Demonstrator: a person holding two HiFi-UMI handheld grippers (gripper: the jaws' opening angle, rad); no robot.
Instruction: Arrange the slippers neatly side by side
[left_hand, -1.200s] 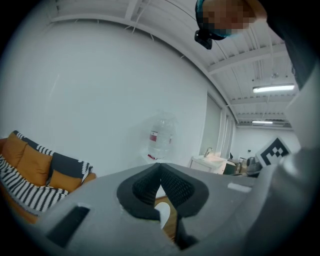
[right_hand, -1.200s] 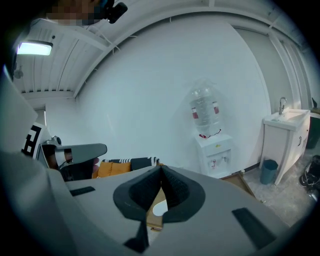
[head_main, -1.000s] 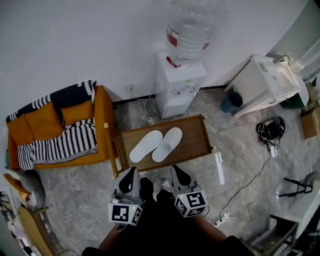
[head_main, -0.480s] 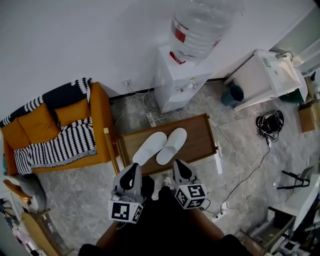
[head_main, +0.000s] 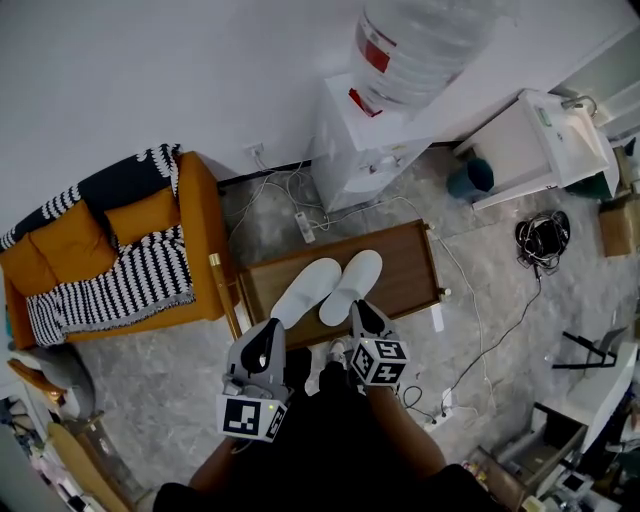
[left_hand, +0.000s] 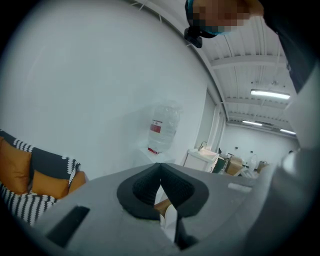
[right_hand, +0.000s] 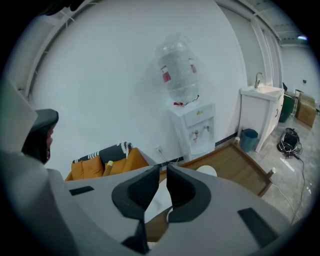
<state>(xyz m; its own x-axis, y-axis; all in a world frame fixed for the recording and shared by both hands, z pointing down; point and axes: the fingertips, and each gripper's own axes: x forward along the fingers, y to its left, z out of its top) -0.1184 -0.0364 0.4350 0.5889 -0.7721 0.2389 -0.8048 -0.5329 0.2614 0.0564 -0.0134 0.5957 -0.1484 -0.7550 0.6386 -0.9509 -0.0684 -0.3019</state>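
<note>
Two white slippers lie side by side on the low wooden bench, both turned a little to one side. The right slipper has its heel just ahead of the fingers of the right gripper, and the left slipper lies ahead of the left gripper, a little further away. Both pairs of fingers are pressed together and pinch nothing; at the right pair only a thin slit remains. In the left gripper view the gripper body hides nearly all, and only a strip of white and wood shows under the fingers. Compared with one second ago, the right gripper has come forward to the near edge of the bench, while the slippers have not moved.
</note>
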